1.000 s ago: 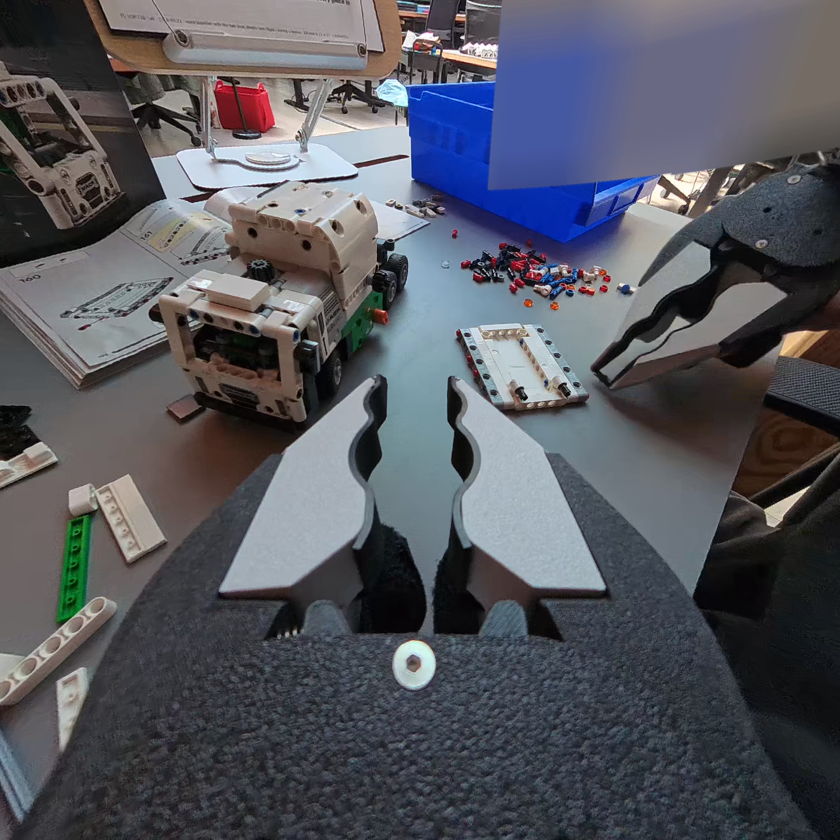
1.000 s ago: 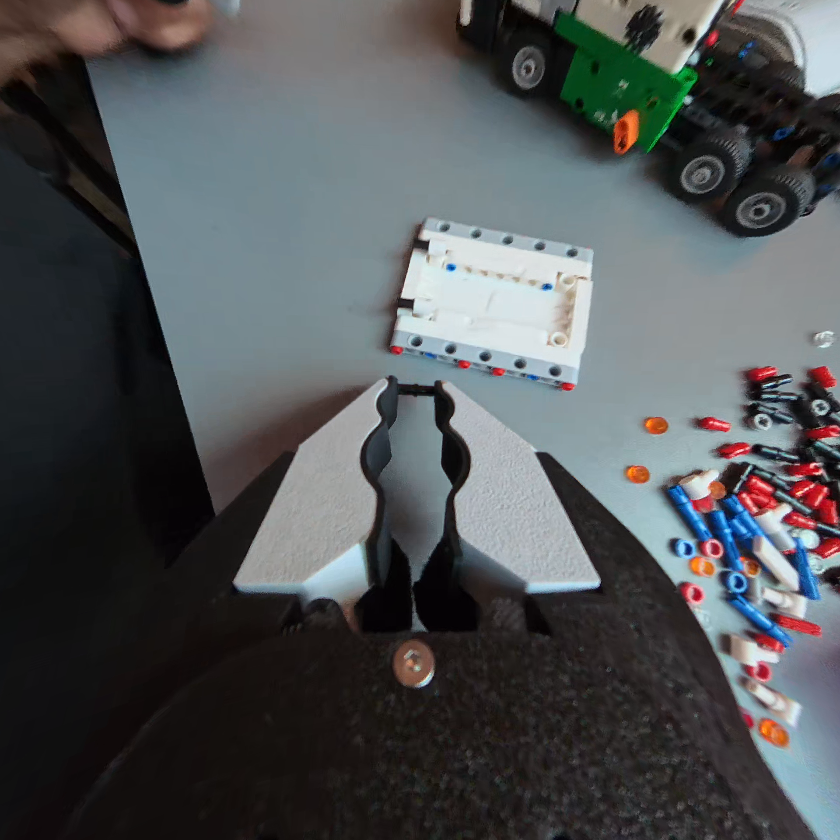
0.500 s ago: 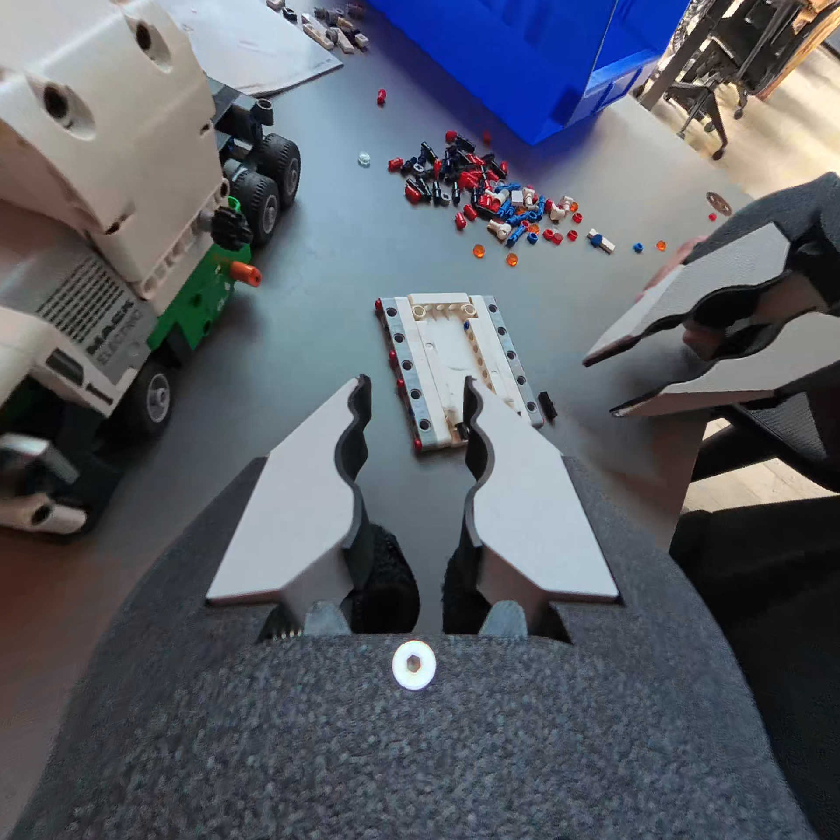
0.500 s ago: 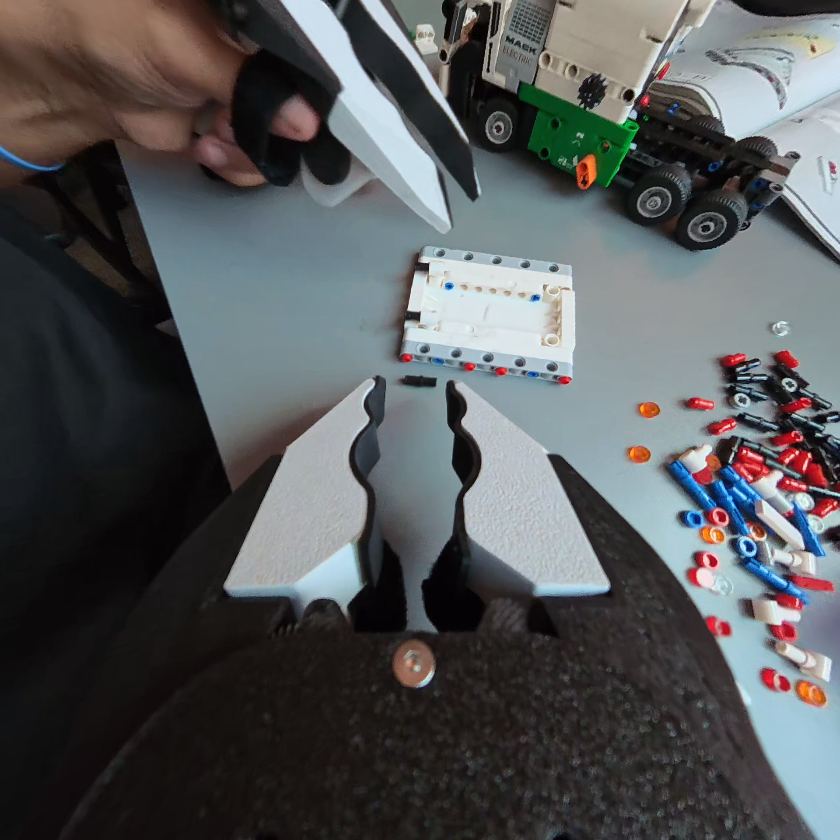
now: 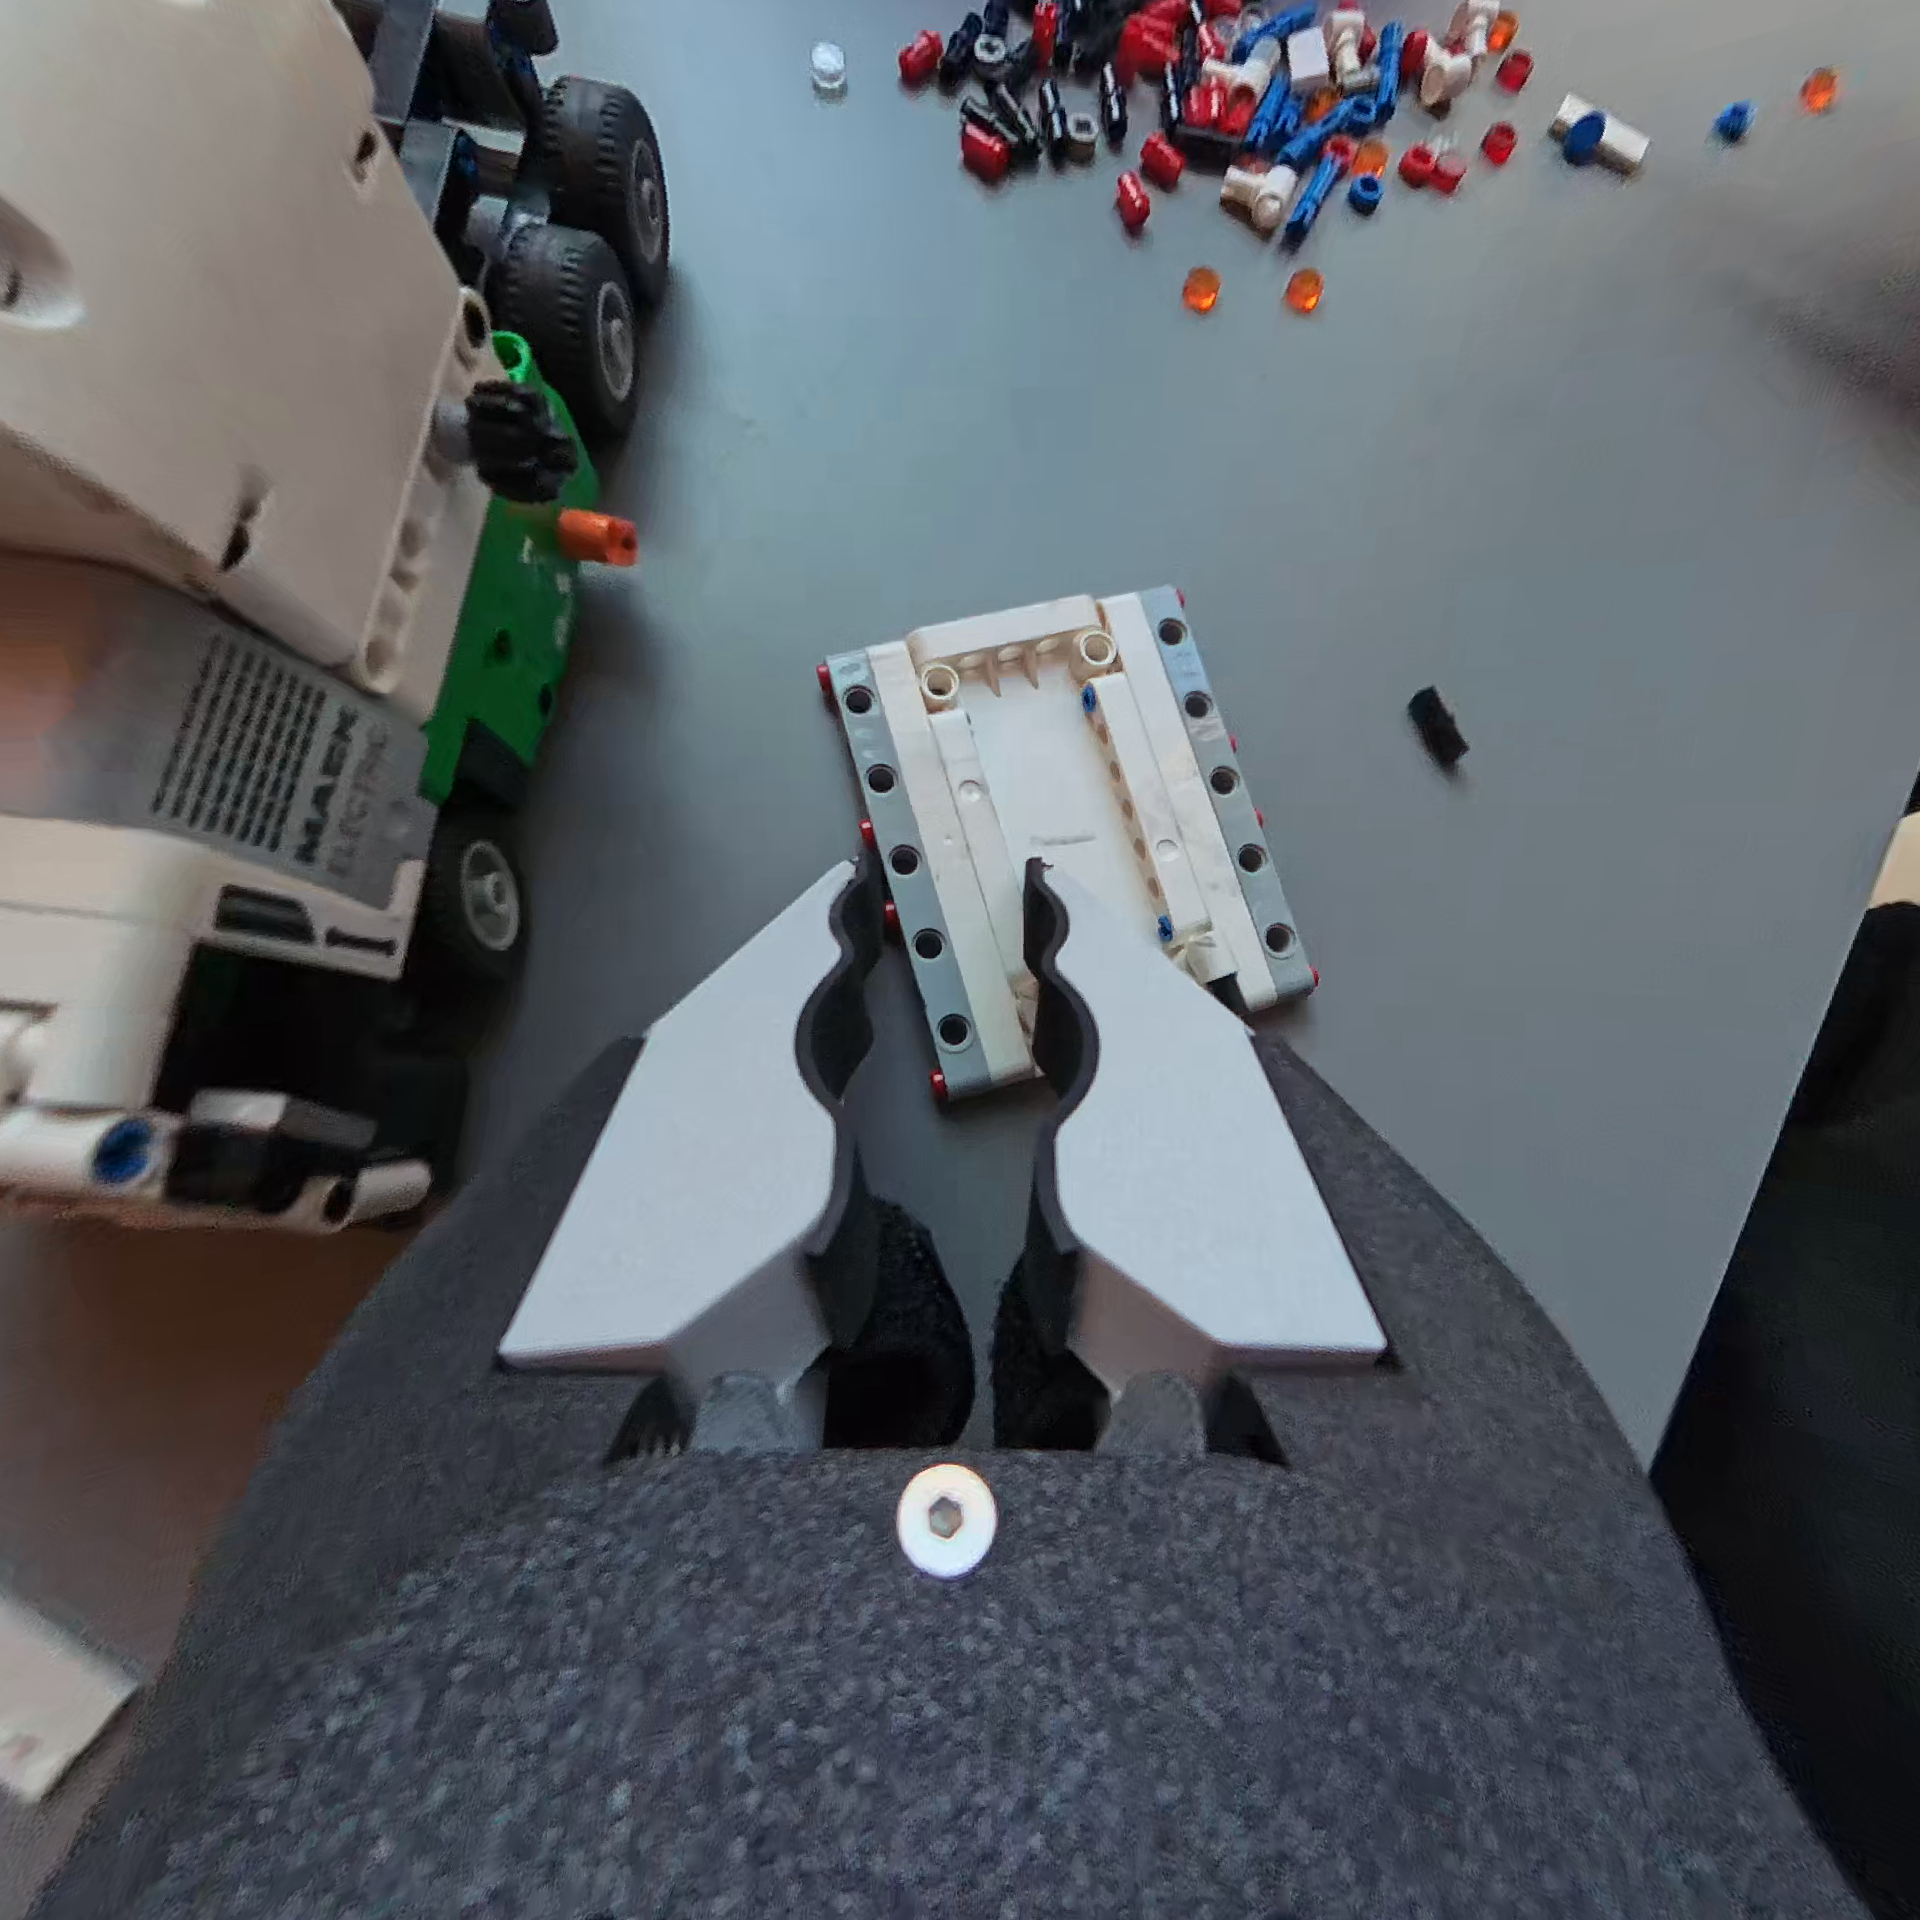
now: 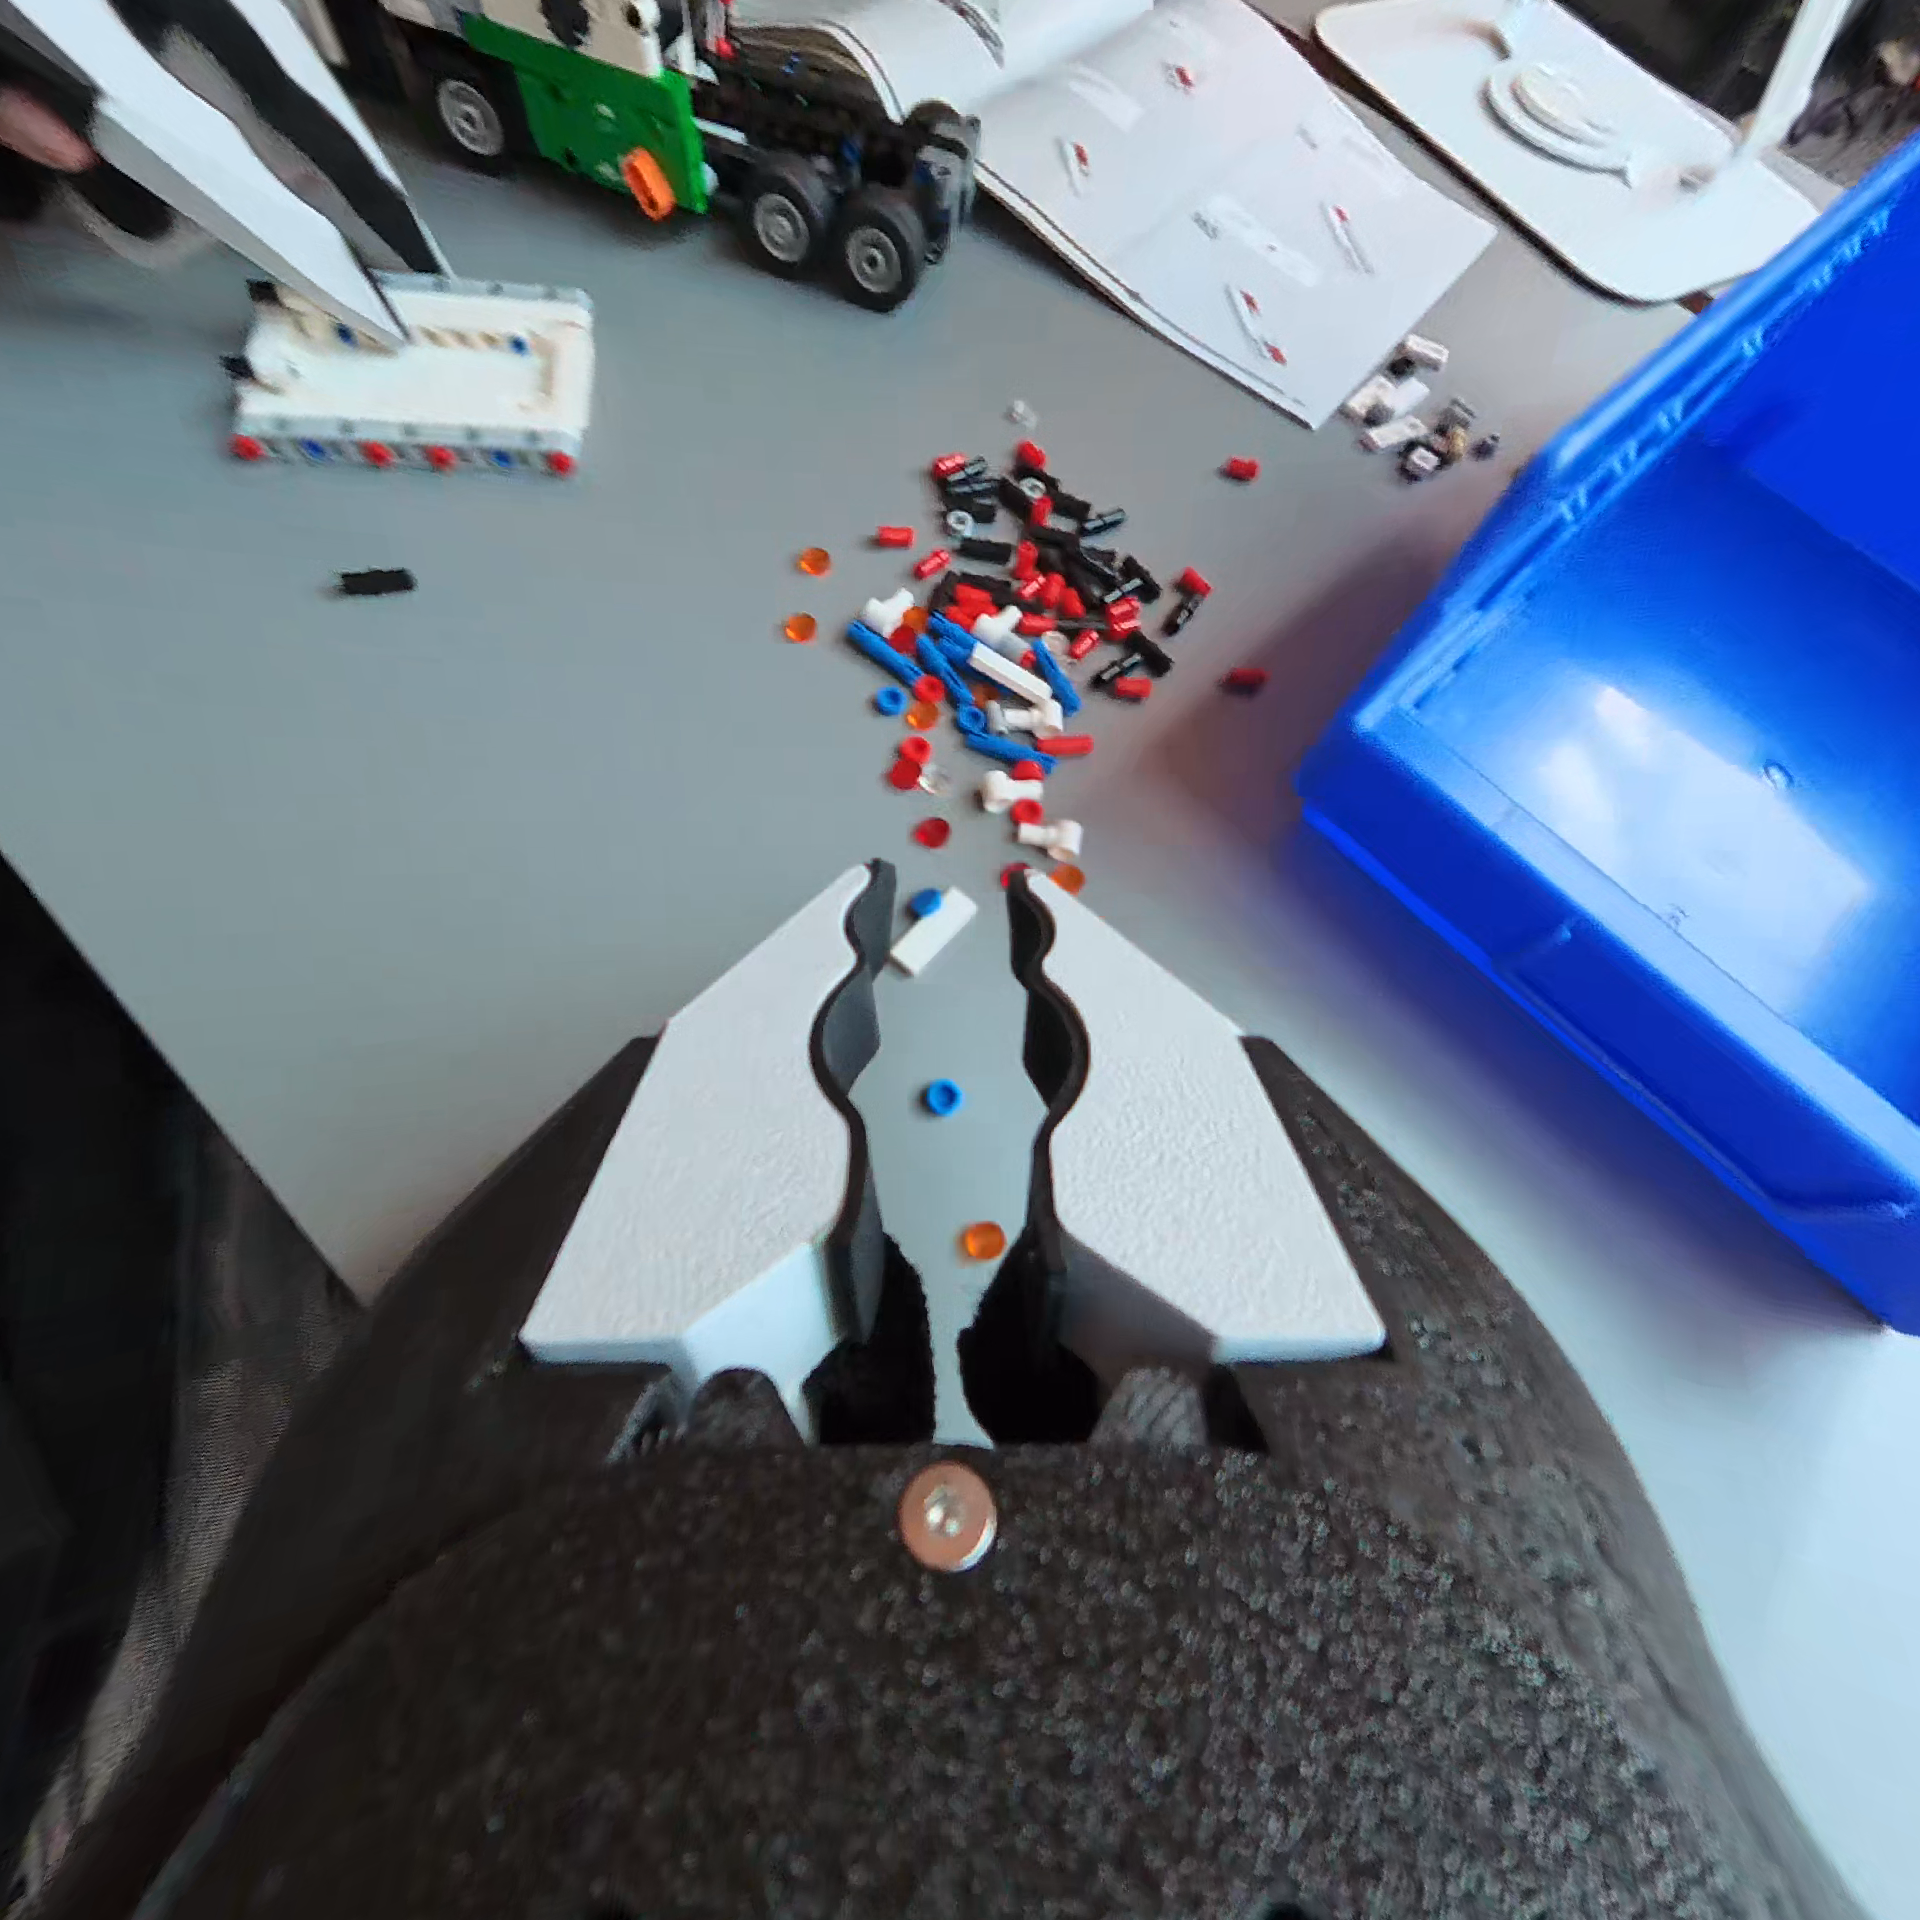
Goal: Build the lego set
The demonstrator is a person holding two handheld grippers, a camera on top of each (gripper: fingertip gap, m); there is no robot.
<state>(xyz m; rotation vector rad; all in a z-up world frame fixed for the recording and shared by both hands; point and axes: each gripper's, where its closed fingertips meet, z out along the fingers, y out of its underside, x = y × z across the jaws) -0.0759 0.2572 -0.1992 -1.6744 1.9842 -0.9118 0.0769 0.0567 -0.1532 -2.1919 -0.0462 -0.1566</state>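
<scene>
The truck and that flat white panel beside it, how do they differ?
The truck is tall and bulky; the flat panel lies low on the table. The truck stands on black wheels; the panel has none. The truck has a green section; the panel has grey strips along its long sides. The left gripper is over the panel, not the truck. Both are mostly white.

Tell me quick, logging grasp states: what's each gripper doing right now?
Left gripper: open, empty, fingertips over the white and grey panel.
Right gripper: open, empty, above the loose small pieces.
</scene>
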